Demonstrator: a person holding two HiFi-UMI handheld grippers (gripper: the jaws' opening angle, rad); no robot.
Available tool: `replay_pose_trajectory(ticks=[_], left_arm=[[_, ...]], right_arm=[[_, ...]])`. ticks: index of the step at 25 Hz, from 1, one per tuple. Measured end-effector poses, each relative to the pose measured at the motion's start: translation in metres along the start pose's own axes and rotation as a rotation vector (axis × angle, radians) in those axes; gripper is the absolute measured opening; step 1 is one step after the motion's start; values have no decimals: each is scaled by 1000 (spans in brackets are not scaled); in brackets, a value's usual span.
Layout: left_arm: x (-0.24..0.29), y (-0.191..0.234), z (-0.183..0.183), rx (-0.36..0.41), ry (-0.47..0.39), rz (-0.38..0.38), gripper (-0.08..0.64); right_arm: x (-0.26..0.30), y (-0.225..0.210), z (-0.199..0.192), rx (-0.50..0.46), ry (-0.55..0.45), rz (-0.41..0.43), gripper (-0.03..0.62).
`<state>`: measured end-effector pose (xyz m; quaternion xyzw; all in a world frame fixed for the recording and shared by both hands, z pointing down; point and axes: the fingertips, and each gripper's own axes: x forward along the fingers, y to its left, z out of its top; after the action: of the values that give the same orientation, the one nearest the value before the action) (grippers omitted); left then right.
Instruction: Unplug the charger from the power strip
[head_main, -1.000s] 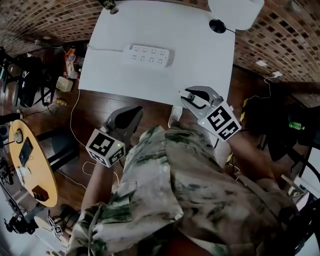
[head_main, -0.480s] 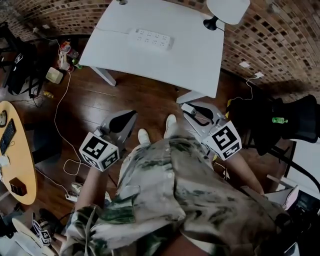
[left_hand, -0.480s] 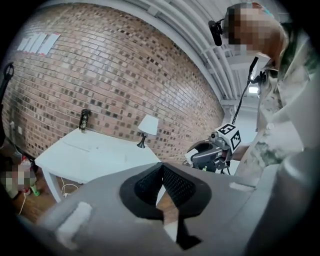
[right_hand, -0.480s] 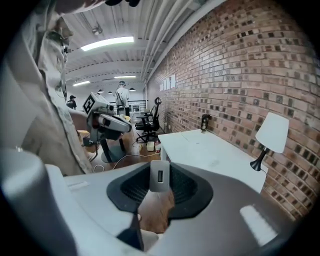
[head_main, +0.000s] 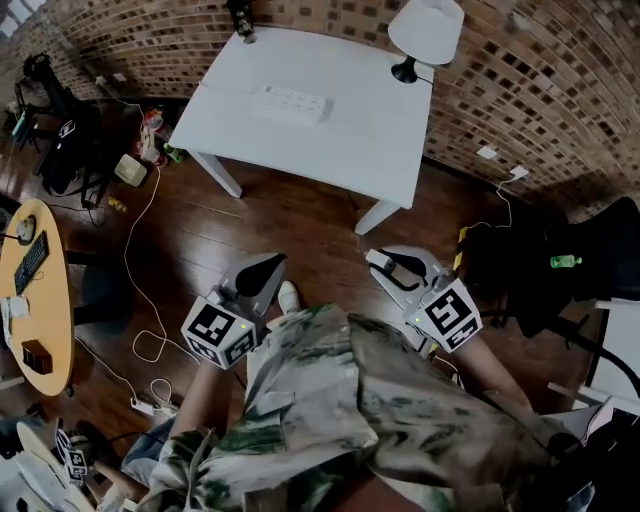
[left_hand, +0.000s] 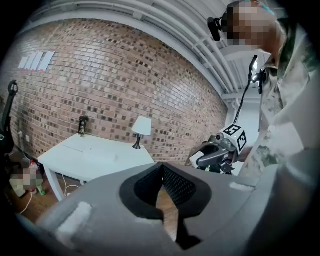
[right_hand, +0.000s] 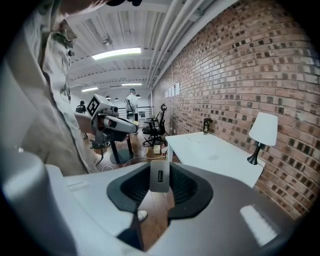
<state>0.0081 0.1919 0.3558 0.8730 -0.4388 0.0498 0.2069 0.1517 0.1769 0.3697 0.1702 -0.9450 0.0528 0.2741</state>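
The white power strip (head_main: 293, 102) lies on the white table (head_main: 370, 140), far ahead of both grippers, with no plug showing in it. My right gripper (head_main: 386, 264) hangs over the wooden floor, shut on a small white charger (right_hand: 159, 181) whose USB port faces the camera. My left gripper (head_main: 263, 271) is level with it on the left, jaws together and holding nothing. The left gripper view has the right gripper (left_hand: 216, 154) beside me. The left gripper (right_hand: 113, 123) shows in the right gripper view.
A white lamp (head_main: 425, 30) and a dark bottle (head_main: 242, 18) stand at the table's far edge by the brick wall. On the left is a round wooden table (head_main: 40, 300), on the right a black chair (head_main: 560, 270). Cables (head_main: 140, 250) trail across the floor.
Both grippers have drawn back from the table together, and the table now sits farther away. The right gripper's hold has not changed.
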Motion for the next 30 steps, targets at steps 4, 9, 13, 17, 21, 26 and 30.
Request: replay_pose_trajectory(ticks=[4, 9, 13, 17, 21, 26, 30], left_arm=[[23, -62, -16, -7, -11, 15, 2], [40, -138, -33, 29, 16, 19, 2], [46, -173, -48, 62, 47, 31, 2], [44, -203, -47, 73, 42, 33, 2], [41, -220, -54, 95, 53, 21, 2], [41, -231, -55, 103, 43, 9, 2], [41, -231, -55, 100, 32, 15, 2]], right_arm=[[-55, 1, -34, 11, -29, 3, 107], [-112, 6, -69, 5, -53, 12, 107], [-147, 9, -91, 12, -67, 9, 107], [-174, 18, -100, 27, -81, 2, 107], [-188, 26, -102, 22, -106, -10, 107], [-196, 35, -106, 6, -112, -27, 107], [-198, 38, -106, -18, -112, -18, 106]])
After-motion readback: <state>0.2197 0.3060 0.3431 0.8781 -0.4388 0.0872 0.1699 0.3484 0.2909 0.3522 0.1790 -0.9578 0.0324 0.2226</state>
